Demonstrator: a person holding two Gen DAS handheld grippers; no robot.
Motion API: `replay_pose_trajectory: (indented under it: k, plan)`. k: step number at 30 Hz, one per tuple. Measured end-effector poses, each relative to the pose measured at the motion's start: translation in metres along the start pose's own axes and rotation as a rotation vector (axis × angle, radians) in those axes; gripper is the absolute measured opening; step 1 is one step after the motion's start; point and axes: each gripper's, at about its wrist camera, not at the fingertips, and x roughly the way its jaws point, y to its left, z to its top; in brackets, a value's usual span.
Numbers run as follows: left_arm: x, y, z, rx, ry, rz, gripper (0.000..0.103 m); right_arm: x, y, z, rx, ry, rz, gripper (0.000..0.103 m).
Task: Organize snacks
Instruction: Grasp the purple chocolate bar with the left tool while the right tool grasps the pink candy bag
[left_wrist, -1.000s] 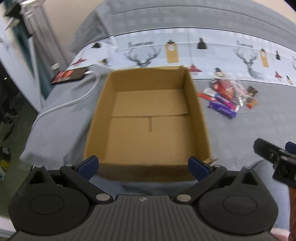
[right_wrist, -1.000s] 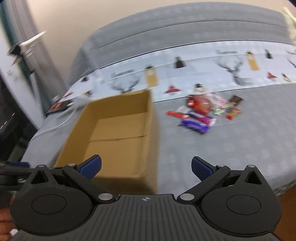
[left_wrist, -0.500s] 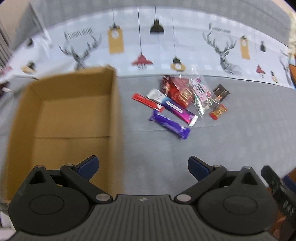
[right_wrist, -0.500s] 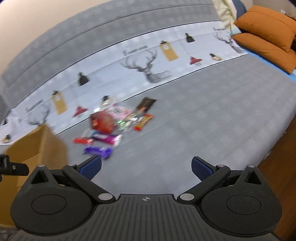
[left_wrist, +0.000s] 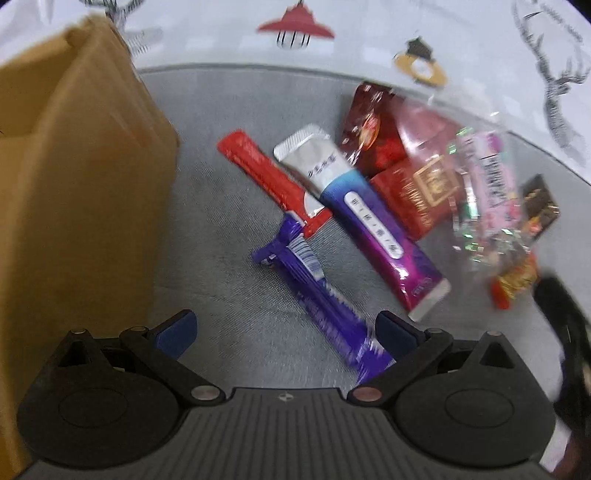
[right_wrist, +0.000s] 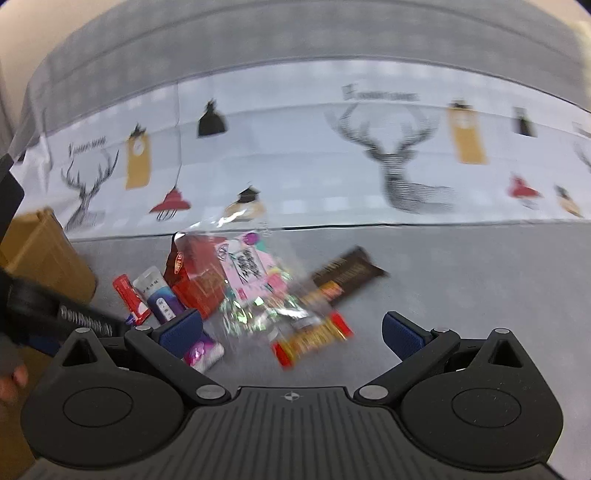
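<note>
We see the left gripper (left_wrist: 284, 330) with its jaws spread wide, low over the grey bed cover (left_wrist: 229, 206); the purple snack bar (left_wrist: 325, 306) lies between the blue pads, but they do not press it; the cardboard box (left_wrist: 81, 192) stands just beside, on the left. The right gripper (right_wrist: 291, 328) also has its jaws spread apart and holds nothing; it hangs above the snack pile (right_wrist: 251, 291), over the clear candy bag (right_wrist: 258, 310) and the red-yellow bar (right_wrist: 314, 338); the brown bar (right_wrist: 347, 273) lies near them. The red stick (left_wrist: 269, 177) and the white-purple packet (left_wrist: 365, 229) rest side by side on the bed cover, touching; the red pouch (left_wrist: 373, 136) is behind them.
</note>
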Motion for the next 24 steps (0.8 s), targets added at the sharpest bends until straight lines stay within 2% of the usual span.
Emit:
replay_pose_trajectory:
  k: [4, 6, 10, 13, 14, 15, 16, 17, 18, 19, 20, 24]
  plan:
    - [0.024, 0.006, 0.002, -0.004, 0.034, 0.006, 0.103, 0.059, 0.011, 0.015, -0.088, 0.041, 0.016, 0.103]
    - [0.025, 0.01, 0.002, -0.009, 0.025, -0.019, 0.103, 0.08, 0.016, 0.018, -0.131, 0.061, 0.035, 0.103]
    - [0.027, 0.009, 0.005, -0.004, 0.024, -0.012, 0.103, 0.116, 0.026, 0.02, -0.163, 0.139, 0.093, 0.103]
    - [0.026, 0.006, 0.009, 0.015, 0.047, -0.017, 0.102, 0.125, 0.035, 0.017, -0.235, 0.11, 0.101, 0.103]
    - [0.023, 0.002, 0.01, 0.036, 0.048, -0.019, 0.094, 0.127, 0.039, 0.017, -0.262, 0.111, 0.097, 0.103]
    - [0.017, 0.0, 0.011, 0.057, 0.026, -0.019, 0.074, 0.126, 0.04, 0.017, -0.271, 0.105, 0.1, 0.103]
    - [0.008, -0.001, 0.011, 0.075, 0.0, -0.023, 0.059, 0.124, 0.04, 0.017, -0.277, 0.097, 0.1, 0.101]
    - [0.002, -0.003, 0.012, 0.093, -0.011, -0.036, 0.017, 0.121, 0.04, 0.016, -0.279, 0.095, 0.099, 0.091]
    - [-0.002, -0.004, 0.012, 0.096, -0.005, -0.056, 0.015, 0.117, 0.04, 0.016, -0.279, 0.094, 0.113, 0.078]
    - [-0.006, -0.002, 0.011, 0.084, -0.002, -0.077, 0.015, 0.11, 0.041, 0.015, -0.283, 0.084, 0.115, 0.073]
    - [-0.009, -0.002, 0.01, 0.079, -0.007, -0.096, 0.015, 0.105, 0.042, 0.014, -0.291, 0.082, 0.111, 0.061]
    - [-0.027, 0.001, 0.003, 0.101, -0.063, -0.142, 0.014, 0.073, 0.045, 0.008, -0.277, 0.027, 0.088, 0.054]
